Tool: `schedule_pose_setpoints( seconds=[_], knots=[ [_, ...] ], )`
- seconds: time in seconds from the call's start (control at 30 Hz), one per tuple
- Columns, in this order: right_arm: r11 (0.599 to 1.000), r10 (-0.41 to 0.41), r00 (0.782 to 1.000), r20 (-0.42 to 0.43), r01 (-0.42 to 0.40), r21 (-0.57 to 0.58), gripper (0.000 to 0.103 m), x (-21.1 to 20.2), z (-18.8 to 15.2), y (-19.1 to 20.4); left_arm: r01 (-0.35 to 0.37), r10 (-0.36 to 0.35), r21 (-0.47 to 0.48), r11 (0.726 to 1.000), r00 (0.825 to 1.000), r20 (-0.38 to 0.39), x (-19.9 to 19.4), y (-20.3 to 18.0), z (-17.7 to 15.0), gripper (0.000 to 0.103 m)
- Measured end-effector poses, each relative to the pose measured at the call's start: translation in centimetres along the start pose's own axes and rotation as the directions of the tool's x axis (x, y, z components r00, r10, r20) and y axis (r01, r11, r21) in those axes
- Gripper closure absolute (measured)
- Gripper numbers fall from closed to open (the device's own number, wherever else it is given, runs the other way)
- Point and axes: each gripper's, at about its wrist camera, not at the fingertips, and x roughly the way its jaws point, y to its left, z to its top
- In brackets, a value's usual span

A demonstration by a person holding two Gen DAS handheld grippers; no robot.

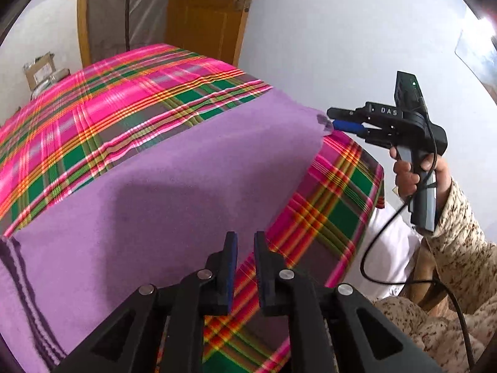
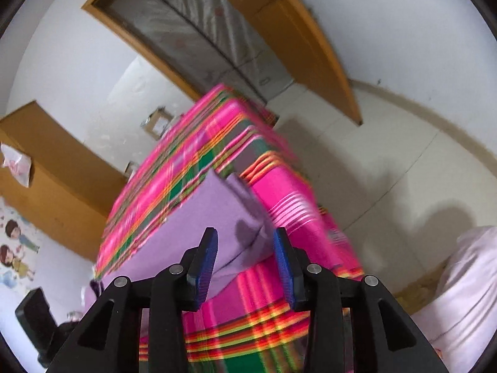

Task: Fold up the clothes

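Purple cloth lies flat, both claws free of it

Purple cloth point(image 1: 161, 168) covers the plaid-draped surface point(image 1: 93, 99). Its far corner sits just beside the spread right claw point(image 2: 245, 255); the left claw point(image 1: 245, 248), slightly parted and empty, hovers over the near edge.

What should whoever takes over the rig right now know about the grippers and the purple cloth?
Left gripper: jaws slightly apart, nothing between them, over the cloth's near edge.
Right gripper: open, at the far corner, no grip visible.
Purple cloth: lies folded on the plaid-covered table, a doubled layer showing at the corner.
Done: at least one fold laid down.
Left: regrasp and fold again if needed.
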Motion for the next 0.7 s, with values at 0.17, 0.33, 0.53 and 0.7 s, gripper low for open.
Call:
schedule_pose_setpoints(
  seconds=[0.17, 0.33, 0.53, 0.7],
  knots=[
    [1.000, -0.005, 1.000, -0.007, 0.005, 0.011, 0.064, 1.4, 0.6, 0.5, 0.007, -0.008, -0.031, 1.000, 1.000, -0.024, 1.4, 0.8, 0.0, 0.092],
    [0.999, -0.032, 0.999, -0.023, 0.031, -0.023, 0.092, 2.3, 0.8, 1.4, 0.027, -0.028, -0.028, 0.999, 0.999, -0.038, 1.8, 0.9, -0.2, 0.090],
    [0.994, -0.055, 0.998, 0.037, 0.058, -0.097, 0.093, 1.3, 1.2, 2.6, 0.047, -0.048, -0.030, 0.998, 0.998, -0.034, 1.7, 0.9, -0.4, 0.089],
    [0.989, -0.116, 0.993, 0.007, 0.116, -0.096, 0.093, 2.7, 1.0, 2.1, 0.062, -0.063, -0.029, 0.998, 0.998, -0.029, 1.6, 0.9, -0.6, 0.089]
  ],
)
